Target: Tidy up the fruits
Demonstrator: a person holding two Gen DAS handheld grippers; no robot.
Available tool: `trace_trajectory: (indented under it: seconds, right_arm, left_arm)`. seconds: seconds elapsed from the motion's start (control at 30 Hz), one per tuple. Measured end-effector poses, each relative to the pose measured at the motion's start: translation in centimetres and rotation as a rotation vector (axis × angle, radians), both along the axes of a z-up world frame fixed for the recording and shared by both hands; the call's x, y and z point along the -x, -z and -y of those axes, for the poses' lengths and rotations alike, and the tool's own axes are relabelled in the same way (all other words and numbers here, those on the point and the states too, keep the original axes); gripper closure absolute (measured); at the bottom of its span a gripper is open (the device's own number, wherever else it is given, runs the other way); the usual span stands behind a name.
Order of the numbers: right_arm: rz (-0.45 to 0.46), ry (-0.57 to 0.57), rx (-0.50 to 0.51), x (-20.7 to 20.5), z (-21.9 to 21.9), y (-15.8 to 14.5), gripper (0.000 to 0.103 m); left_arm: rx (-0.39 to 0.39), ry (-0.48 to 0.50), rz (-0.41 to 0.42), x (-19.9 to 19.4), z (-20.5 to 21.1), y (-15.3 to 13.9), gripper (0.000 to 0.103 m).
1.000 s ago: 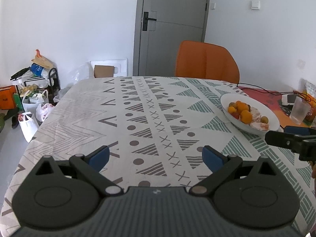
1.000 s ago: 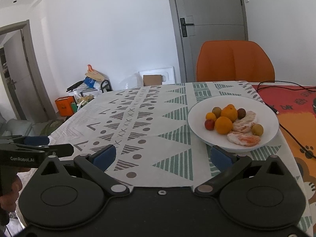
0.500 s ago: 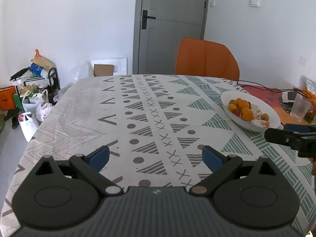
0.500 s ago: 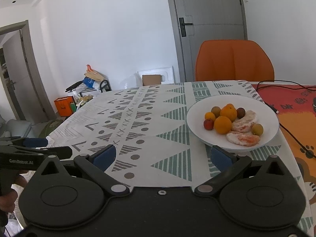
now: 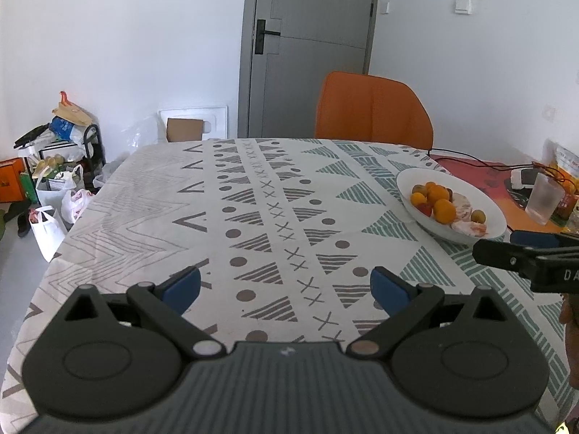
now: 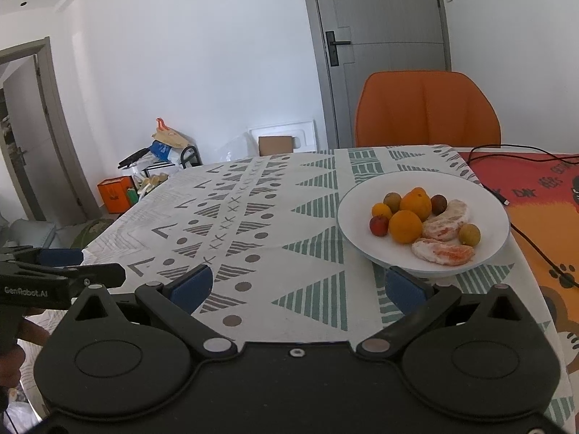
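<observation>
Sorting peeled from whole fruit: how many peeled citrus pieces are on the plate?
2. One peeled piece lies right of the two whole oranges; the other lies at the near edge of the white plate. More may be hidden behind the pile.

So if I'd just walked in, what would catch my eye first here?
Probably the white plate of fruit on the patterned tablecloth, piled with oranges, peeled citrus and small round fruits. Behind the table stands a bright orange chair before a grey door. Near the camera, the right tool and left tool hang open and empty.
</observation>
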State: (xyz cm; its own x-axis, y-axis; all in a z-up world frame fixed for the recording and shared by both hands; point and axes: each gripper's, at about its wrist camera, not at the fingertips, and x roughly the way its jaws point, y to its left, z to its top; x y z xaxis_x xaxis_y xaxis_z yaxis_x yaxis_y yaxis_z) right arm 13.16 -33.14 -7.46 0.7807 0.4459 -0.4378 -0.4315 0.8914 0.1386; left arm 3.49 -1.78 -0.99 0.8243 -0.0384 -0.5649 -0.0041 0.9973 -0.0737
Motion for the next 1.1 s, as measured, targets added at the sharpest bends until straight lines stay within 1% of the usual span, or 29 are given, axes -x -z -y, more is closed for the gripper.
trace_trajectory:
  seconds: [0.1, 0.23, 1.1]
  right_arm:
    - [-0.001, 0.0, 0.0, -0.07, -0.01, 0.01, 0.0]
    - [-0.002, 0.0, 0.004, -0.11, -0.07, 0.09, 0.0]
    - [-0.007, 0.004, 0.007, -0.28, -0.03, 0.39, 0.0]
  left_arm:
    - [0.019, 0.007, -0.022, -0.22, -0.1, 0.06, 0.004]
    - [-0.004, 0.003, -0.013, -0.19, 0.08, -0.16, 0.004]
    - [-0.003, 0.007, -0.012, -0.21, 0.35, -0.2, 0.004]
